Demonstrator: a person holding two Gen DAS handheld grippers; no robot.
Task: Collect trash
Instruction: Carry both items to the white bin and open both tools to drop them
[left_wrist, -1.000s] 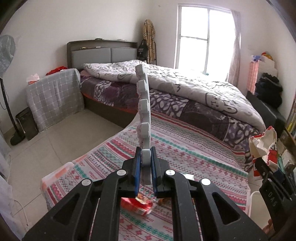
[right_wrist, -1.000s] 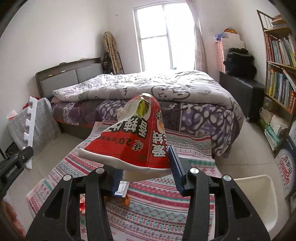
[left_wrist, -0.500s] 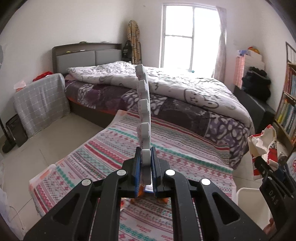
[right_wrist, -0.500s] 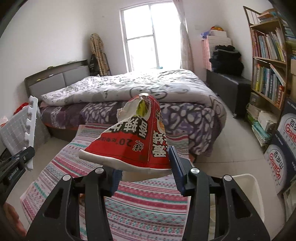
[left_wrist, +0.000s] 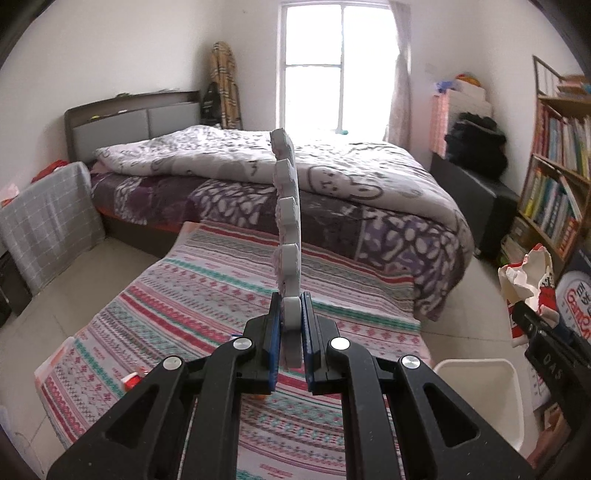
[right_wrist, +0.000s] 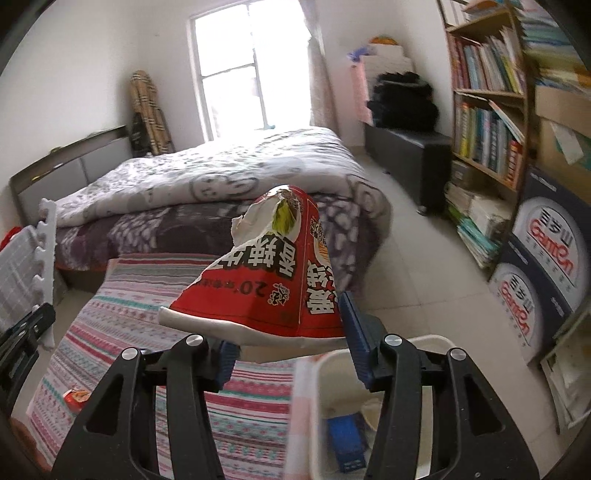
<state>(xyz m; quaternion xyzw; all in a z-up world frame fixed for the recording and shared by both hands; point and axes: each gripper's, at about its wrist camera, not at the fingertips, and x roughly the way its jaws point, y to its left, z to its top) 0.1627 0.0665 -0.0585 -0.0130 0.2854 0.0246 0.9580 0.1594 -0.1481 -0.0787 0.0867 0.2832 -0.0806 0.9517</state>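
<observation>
My left gripper is shut on a white notched foam strip that stands upright above the striped rug. My right gripper is shut on a torn red and white snack bag, held in the air just left of the white bin. The bin holds a blue box and some pale scraps. The bin also shows at the lower right of the left wrist view, below the right gripper and the bag. The foam strip shows at the left of the right wrist view.
A red wrapper lies on the rug near its left edge; it also shows in the left wrist view. A bed stands behind the rug. A bookshelf and stacked boxes line the right wall.
Both grippers have swung to the right with their loads. The white bin has come into fuller view under the right gripper, and the bookshelf and boxes are now nearer.
</observation>
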